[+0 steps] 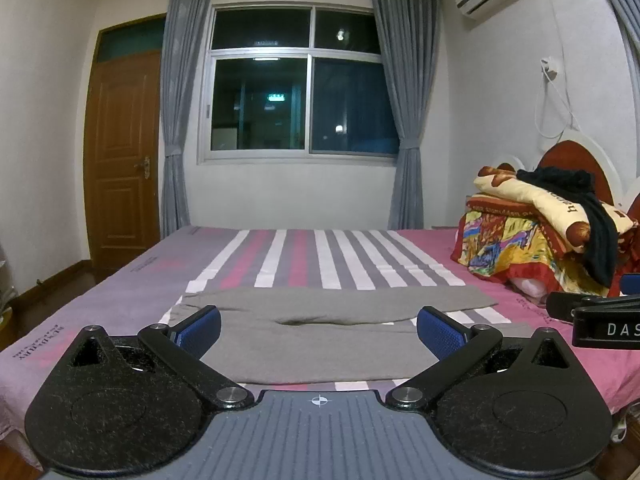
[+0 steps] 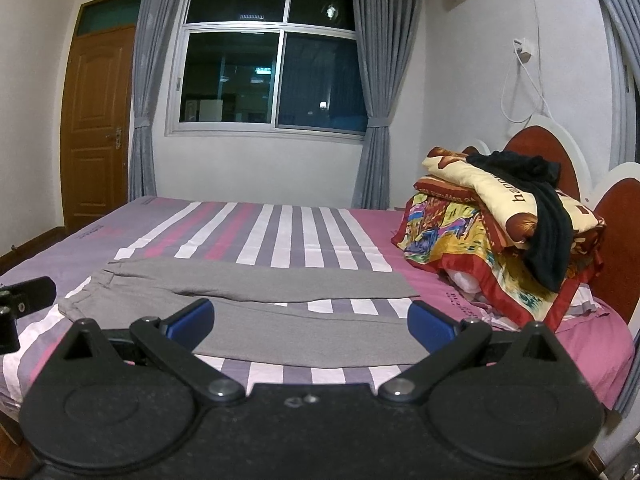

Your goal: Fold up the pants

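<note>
Grey pants (image 1: 320, 332) lie flat on the striped bed sheet (image 1: 304, 256), waistband to the left, two legs stretching to the right. They also show in the right wrist view (image 2: 256, 300). My left gripper (image 1: 319, 330) is open and empty, held just above the near edge of the pants. My right gripper (image 2: 311, 322) is open and empty, over the near leg. The right gripper's side shows at the right edge of the left wrist view (image 1: 596, 316). The left gripper's side shows at the left edge of the right wrist view (image 2: 20, 300).
A pile of folded colourful quilts (image 2: 492, 240) with a black garment (image 2: 548, 216) on top sits at the head of the bed by the red headboard (image 2: 548, 152). A window with grey curtains (image 1: 296, 84) and a wooden door (image 1: 120, 148) are beyond the bed.
</note>
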Demonstrator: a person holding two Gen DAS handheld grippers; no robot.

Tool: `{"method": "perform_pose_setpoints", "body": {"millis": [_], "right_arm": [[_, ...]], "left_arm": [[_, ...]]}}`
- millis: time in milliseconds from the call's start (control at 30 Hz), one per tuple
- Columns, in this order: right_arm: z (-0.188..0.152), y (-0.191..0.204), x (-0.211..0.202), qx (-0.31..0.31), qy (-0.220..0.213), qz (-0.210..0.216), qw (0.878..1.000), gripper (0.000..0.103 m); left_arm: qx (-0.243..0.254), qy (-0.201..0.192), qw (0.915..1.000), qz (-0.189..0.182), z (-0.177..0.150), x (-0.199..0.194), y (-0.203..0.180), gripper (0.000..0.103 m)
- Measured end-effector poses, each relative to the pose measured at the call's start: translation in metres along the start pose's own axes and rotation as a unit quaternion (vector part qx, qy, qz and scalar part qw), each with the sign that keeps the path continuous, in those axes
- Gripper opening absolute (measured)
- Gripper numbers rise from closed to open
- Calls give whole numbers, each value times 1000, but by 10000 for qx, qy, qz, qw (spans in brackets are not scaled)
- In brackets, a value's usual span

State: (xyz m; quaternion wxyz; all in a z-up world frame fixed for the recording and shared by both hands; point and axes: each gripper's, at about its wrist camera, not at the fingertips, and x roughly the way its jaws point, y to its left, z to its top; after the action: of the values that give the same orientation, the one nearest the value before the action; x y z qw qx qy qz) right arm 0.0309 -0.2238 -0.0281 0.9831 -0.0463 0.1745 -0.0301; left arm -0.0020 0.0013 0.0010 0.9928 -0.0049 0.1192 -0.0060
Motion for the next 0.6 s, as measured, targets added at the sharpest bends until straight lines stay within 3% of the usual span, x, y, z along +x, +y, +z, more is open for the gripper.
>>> {"method": "perform_pose_setpoints", "body": {"millis": [600], "right_arm": [[0, 1, 0, 6, 2, 1, 10000, 103]], "left_arm": [[7, -7, 10000, -7, -1, -1, 0, 103]]}}
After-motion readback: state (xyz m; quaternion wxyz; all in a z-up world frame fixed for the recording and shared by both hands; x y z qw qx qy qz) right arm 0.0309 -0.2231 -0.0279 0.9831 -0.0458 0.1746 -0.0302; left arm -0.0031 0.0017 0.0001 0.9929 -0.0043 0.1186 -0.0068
